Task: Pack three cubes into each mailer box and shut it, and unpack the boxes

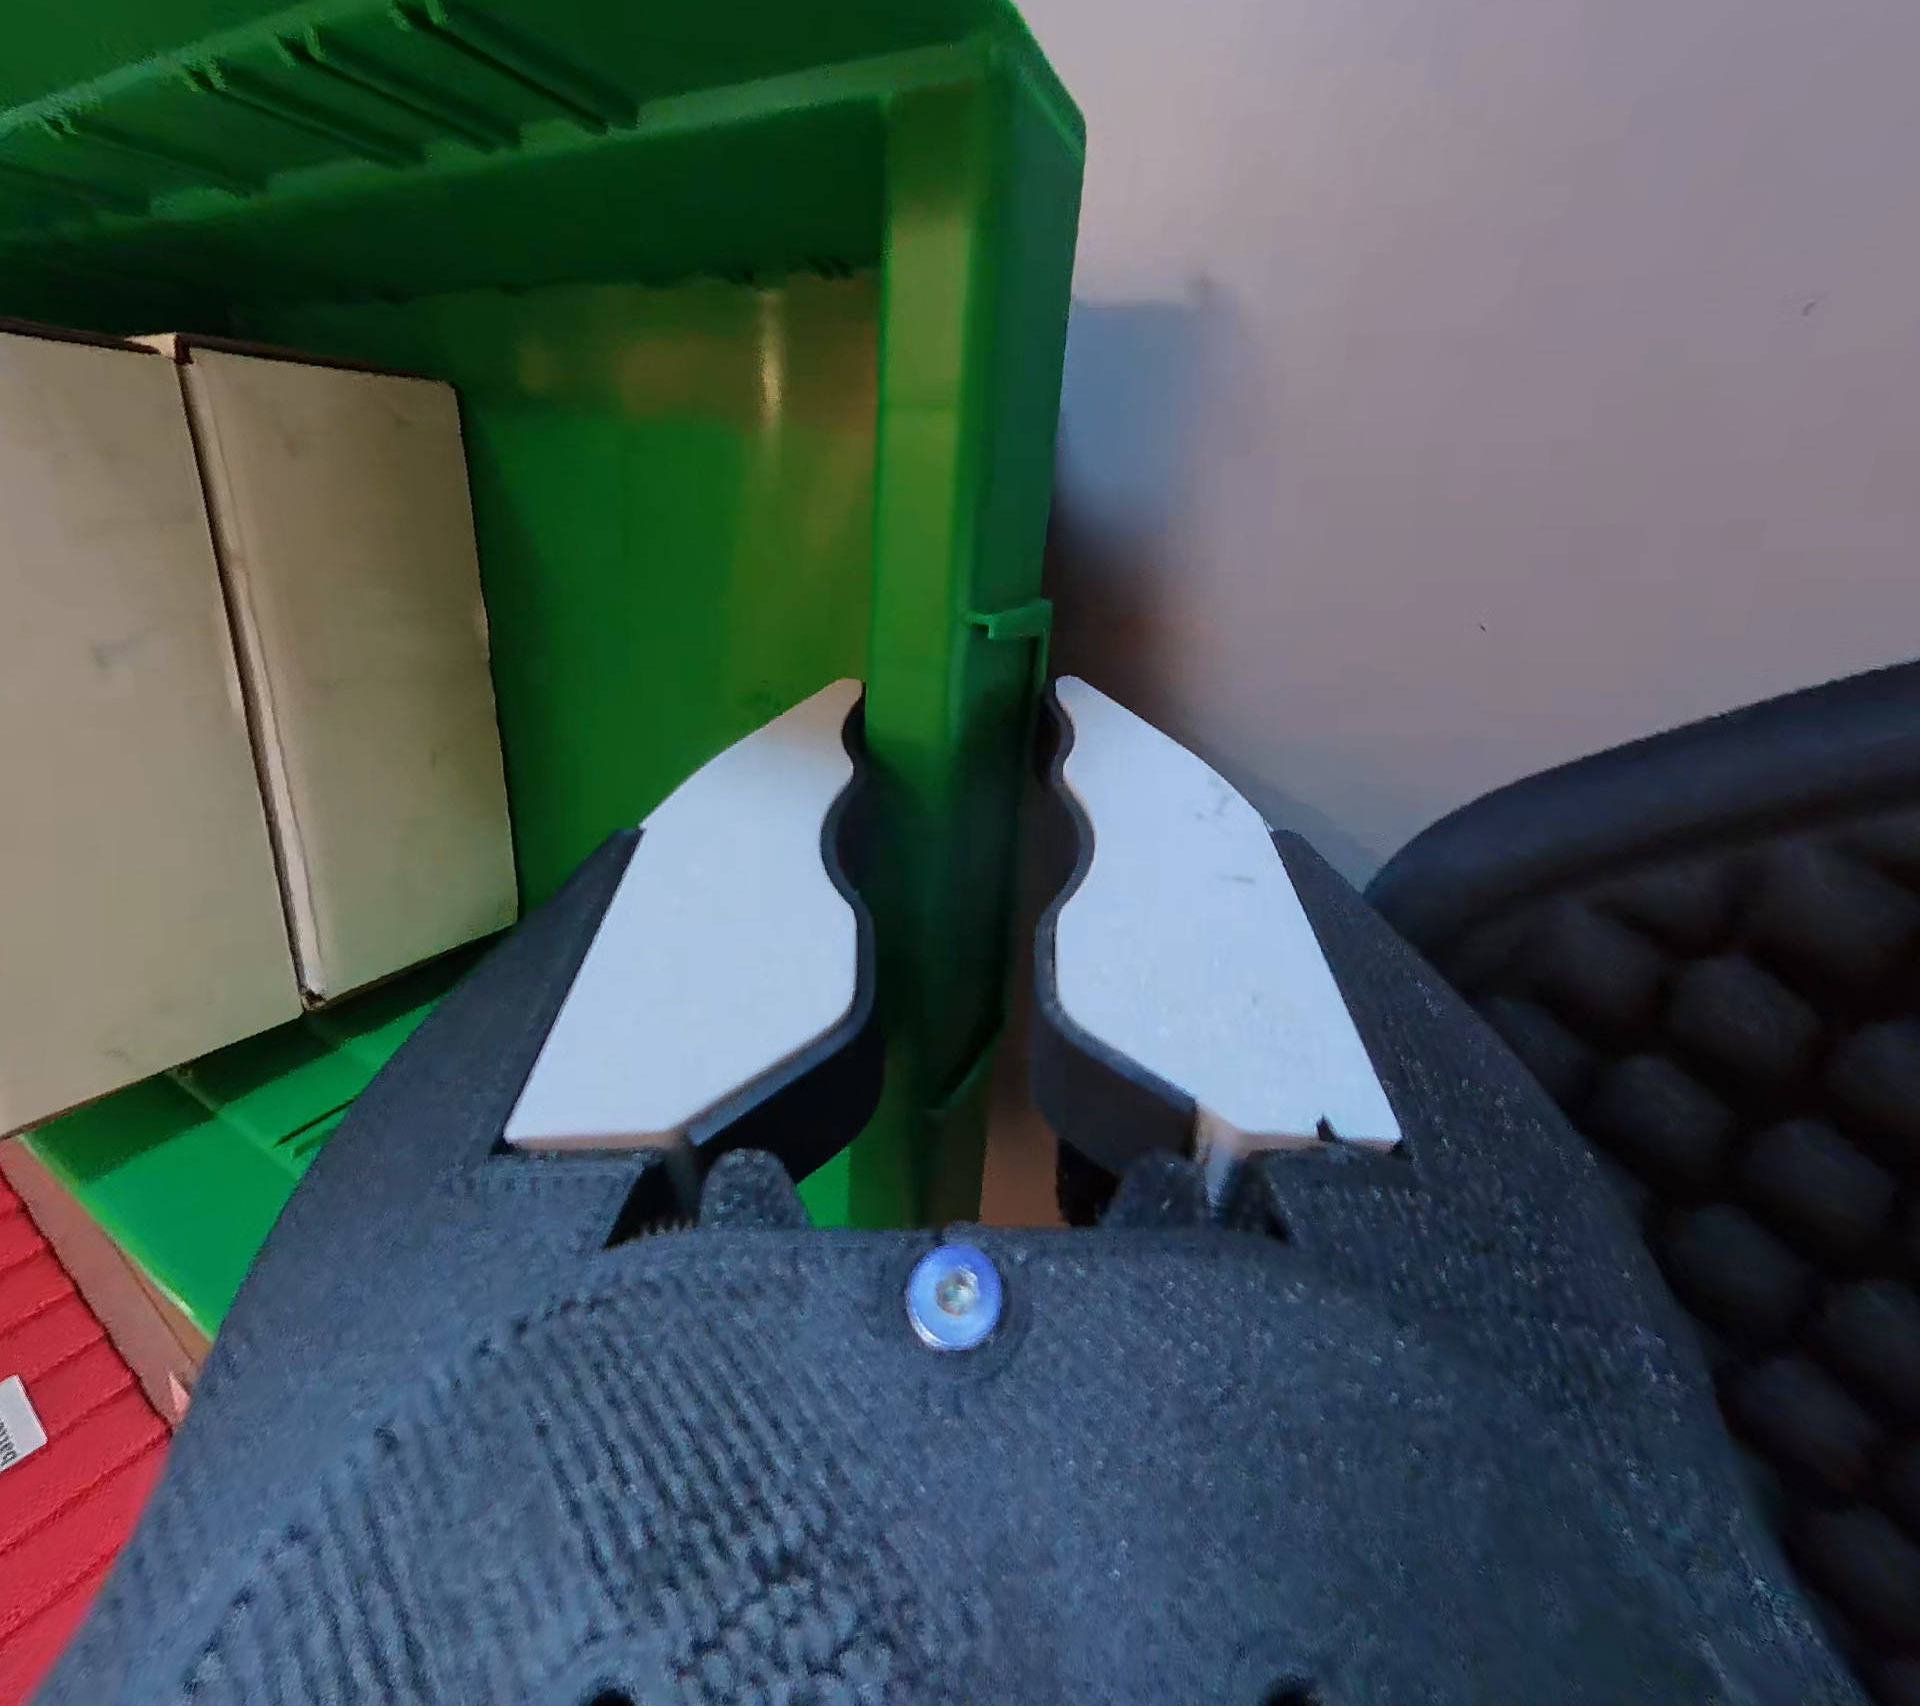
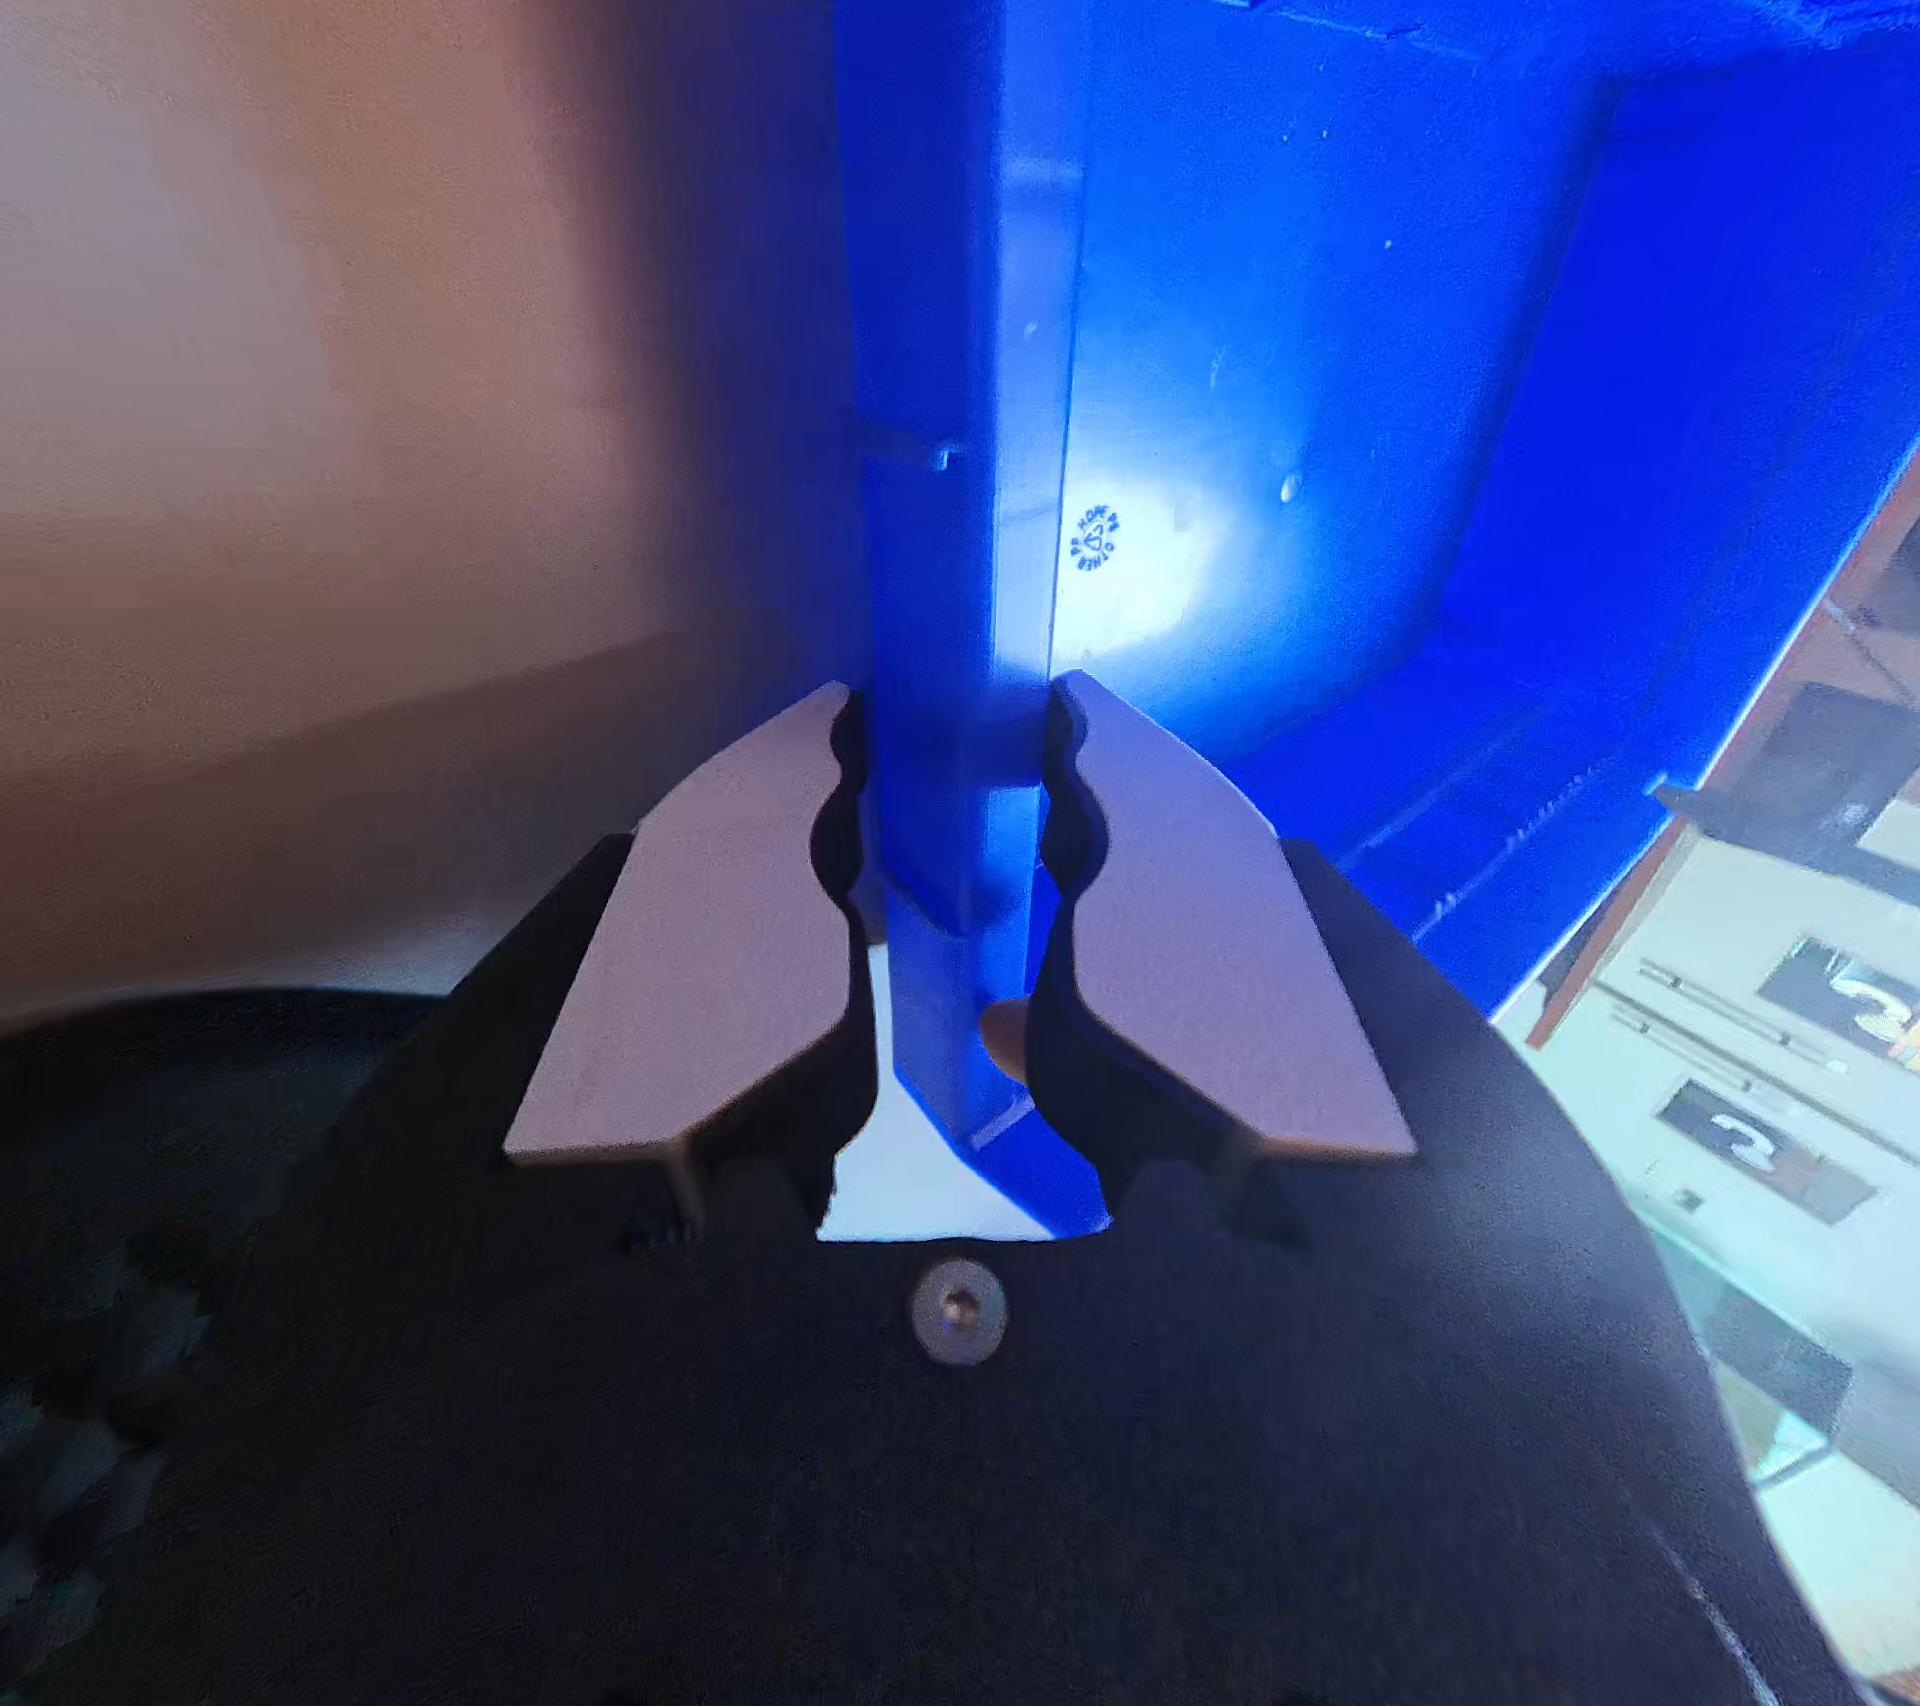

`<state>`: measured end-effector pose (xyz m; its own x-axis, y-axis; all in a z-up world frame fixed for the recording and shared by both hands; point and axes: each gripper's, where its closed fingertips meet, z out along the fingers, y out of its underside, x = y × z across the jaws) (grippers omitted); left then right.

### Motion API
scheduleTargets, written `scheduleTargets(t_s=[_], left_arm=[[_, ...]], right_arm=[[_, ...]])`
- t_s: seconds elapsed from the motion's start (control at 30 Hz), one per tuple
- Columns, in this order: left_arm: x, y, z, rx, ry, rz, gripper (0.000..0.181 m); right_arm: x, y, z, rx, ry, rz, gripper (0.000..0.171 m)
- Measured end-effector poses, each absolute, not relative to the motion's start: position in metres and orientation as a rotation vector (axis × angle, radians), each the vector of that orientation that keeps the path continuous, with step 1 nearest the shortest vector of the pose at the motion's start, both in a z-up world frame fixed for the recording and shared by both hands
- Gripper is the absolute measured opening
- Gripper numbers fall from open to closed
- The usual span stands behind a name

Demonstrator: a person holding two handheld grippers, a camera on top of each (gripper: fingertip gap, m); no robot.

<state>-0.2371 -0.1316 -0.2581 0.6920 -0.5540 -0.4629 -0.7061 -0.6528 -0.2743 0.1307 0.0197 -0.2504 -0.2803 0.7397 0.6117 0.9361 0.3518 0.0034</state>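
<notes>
My left gripper is shut on the side wall of a green plastic bin. Inside that bin, at the left, stand two closed white mailer boxes, side by side. My right gripper is shut on the side wall of a blue plastic bin, whose inside shows nothing in it. No cubes are in view.
A black bumpy mat lies at the right of the green bin. A red ridged surface sits at the lower left. A plain pale wall is behind. Shelving or drawers show to the right of the blue bin. The grippers' ends are close to 40 cm from one another.
</notes>
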Motion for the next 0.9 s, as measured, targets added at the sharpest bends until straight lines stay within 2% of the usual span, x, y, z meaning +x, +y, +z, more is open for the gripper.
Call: scheduleTargets(t_s=[0.5,0.77,0.83,0.9], left_arm=[[-0.281,-0.078,-0.258,-2.462,1.024,0.459,0.028],[-0.3,-0.061,-0.258,-2.443,0.974,0.431,0.029],[-0.297,-0.061,-0.255,-2.412,0.943,0.405,0.033],[-0.29,-0.063,-0.246,-2.377,0.89,0.319,0.042]], right_arm=[[0.153,0.139,-0.251,-1.664,-1.993,-0.751,0.032],[0.148,0.168,-0.25,-1.724,-1.896,-0.759,0.034],[0.142,0.165,-0.244,-1.703,-1.837,-0.715,0.039],[0.133,0.152,-0.236,-1.712,-1.766,-0.554,0.052]])
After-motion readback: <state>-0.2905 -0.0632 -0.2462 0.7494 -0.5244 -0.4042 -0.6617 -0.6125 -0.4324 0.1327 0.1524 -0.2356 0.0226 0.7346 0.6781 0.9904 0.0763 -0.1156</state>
